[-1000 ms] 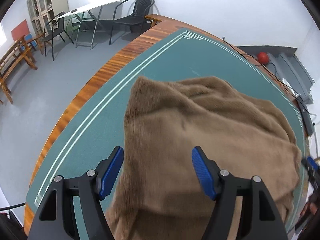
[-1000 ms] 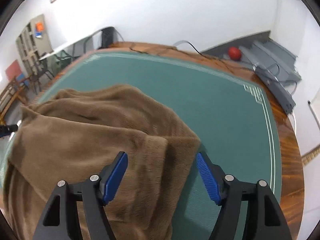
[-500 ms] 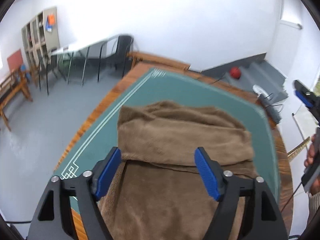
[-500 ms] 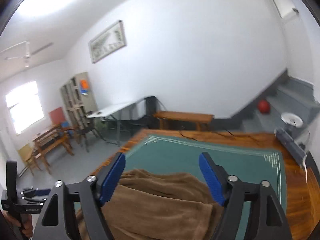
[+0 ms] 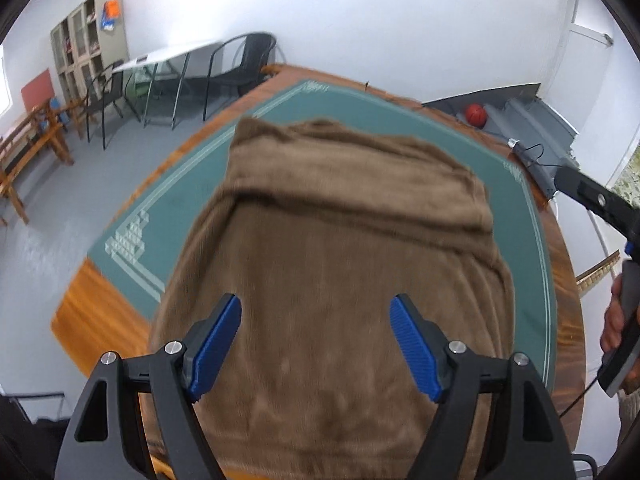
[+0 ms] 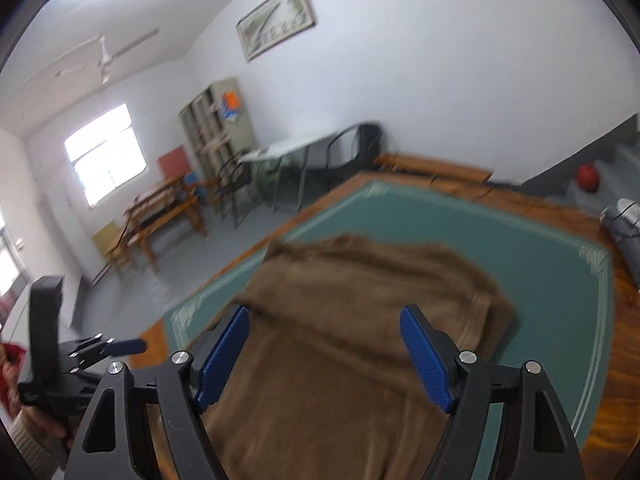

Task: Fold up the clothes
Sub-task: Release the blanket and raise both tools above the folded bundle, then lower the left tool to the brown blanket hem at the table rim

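Both the left gripper (image 5: 316, 344) and right gripper (image 6: 324, 354) hang wide open, empty, above the brown garment (image 5: 340, 280); each should grip a near corner squarely.

We count: brown garment (image 5: 340, 280) 1, below the claws | grippers 2, left gripper (image 5: 316, 344), right gripper (image 6: 324, 352) | red ball (image 5: 476, 112) 1, far ahead | framed picture (image 6: 276, 20) 1

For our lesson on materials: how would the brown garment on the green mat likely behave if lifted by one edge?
The brown garment would probably droop limply; it already lies in soft folds. Its fuzzy pile suggests it grips rather than slips. It looks thick, so perhaps fairly heavy.
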`<state>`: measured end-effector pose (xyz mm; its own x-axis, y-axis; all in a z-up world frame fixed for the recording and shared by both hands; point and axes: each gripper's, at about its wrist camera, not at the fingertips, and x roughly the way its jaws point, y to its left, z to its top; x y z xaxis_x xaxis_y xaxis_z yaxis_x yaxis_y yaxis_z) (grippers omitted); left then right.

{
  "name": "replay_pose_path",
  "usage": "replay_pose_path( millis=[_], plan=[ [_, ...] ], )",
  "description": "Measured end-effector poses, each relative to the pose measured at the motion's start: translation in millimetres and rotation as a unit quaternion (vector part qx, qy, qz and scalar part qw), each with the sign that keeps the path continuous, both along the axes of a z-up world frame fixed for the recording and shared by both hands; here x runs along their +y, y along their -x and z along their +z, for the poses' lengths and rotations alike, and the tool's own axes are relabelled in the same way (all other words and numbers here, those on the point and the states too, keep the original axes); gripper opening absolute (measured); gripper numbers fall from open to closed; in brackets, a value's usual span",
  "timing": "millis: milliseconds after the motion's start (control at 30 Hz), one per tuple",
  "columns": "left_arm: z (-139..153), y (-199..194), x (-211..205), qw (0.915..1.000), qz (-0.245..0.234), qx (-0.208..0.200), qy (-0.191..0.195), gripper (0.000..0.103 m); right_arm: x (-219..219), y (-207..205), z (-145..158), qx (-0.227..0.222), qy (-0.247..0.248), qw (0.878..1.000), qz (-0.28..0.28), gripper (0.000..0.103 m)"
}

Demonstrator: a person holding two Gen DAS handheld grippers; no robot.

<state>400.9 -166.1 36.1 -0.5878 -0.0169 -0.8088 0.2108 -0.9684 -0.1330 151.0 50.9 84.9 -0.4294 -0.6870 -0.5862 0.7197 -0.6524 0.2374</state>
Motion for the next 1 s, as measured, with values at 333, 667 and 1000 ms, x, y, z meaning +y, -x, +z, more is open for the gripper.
replay_pose_path(
  millis=[333,667,1000],
  plan=[
    [-50,-39,-9,0.9976,0.024,-0.055,-0.035,0.043,-14,-69,-65,-0.059,-0.074,0.992,0.086,0.080],
    [-91,-56,-20,0.9942,0.043,-0.095,-0.027,0.040,-18,-102,-127,-0.095,-0.159,0.976,0.117,0.080],
    [-113,-67,-32,0.9906,0.061,-0.112,-0.050,0.018,-21,-108,-168,-0.099,-0.229,0.962,0.113,0.080]
  ],
)
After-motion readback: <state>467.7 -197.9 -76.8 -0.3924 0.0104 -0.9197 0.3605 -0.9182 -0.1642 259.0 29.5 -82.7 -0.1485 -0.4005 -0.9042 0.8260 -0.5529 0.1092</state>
